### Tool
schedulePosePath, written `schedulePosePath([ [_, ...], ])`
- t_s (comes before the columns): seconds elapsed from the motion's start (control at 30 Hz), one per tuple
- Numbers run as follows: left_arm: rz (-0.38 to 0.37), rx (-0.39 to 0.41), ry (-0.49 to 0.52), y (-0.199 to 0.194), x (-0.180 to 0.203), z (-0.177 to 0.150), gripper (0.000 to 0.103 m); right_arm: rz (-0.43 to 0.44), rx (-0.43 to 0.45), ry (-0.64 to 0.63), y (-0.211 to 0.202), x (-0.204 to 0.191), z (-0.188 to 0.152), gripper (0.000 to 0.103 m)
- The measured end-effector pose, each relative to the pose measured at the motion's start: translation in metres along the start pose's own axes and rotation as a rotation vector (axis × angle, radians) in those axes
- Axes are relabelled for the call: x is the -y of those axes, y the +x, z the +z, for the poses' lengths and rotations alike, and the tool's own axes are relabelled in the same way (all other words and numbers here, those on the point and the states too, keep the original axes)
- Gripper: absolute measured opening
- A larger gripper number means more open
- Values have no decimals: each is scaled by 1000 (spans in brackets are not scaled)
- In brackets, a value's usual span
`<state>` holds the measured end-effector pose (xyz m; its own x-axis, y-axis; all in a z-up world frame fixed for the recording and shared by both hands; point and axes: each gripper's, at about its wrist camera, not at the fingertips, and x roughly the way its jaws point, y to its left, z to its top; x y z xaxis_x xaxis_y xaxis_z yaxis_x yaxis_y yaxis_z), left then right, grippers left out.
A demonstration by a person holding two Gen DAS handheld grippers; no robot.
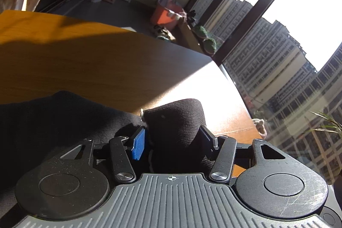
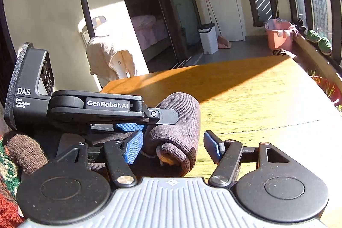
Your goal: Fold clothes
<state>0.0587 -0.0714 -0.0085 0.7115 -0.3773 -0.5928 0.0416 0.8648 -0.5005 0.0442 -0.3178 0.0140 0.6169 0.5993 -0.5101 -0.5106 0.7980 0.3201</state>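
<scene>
Hard sunlight pours through the windows (image 1: 267,20), blowing out the sky and a patch of the worktop (image 1: 198,87) into white glare. A sharp diagonal shadow crosses the worktop in both views. Fisheye distortion bends window frames and walls at the edges; focus is crisp.

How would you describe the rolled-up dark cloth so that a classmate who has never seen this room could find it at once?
Start at the wooden table beside the big windows. At its near edge, between the two tongs, lies the dark ribbed cloth. Unlike the flat dark fabric beside it, it is rolled into a thick cylinder with a paler spiral end showing.
</scene>
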Motion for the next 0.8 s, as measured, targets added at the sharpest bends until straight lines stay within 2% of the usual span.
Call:
schedulePosePath([
  [0.1, -2, 1, -10, -2, -1, -3, 61, 0, -37, 112, 17, 11, -7, 67],
  [0.17, -9, 0, -15, -3, -2, -4, 61, -4, -39, 129, 24, 16, -15, 52],
  [0.3, -40, -6, -27, 3, -1, -1, 62, -12, -13, 62, 21, 16, -20, 41],
  [0.37, -63, -3, -28, 5, 4, 4, 63, -62, 5, -36, 16, 13, -13, 40],
  [0.47, -91, 18, -18, 3, 14, 13, 63, -212, 49, -310, 9, -3, -10, 40],
  [0.57, -96, 36, 25, 0, 30, 18, 63, -363, 18, -557, 18, -18, -14, 41],
  [0.7, -100, 17, 70, 11, 51, 17, 60, -423, 9, -703, 31, -35, -26, 41],
  [0.8, -47, -19, 92, 28, 51, 14, 57, -403, 14, -718, 33, -41, -30, 44],
])
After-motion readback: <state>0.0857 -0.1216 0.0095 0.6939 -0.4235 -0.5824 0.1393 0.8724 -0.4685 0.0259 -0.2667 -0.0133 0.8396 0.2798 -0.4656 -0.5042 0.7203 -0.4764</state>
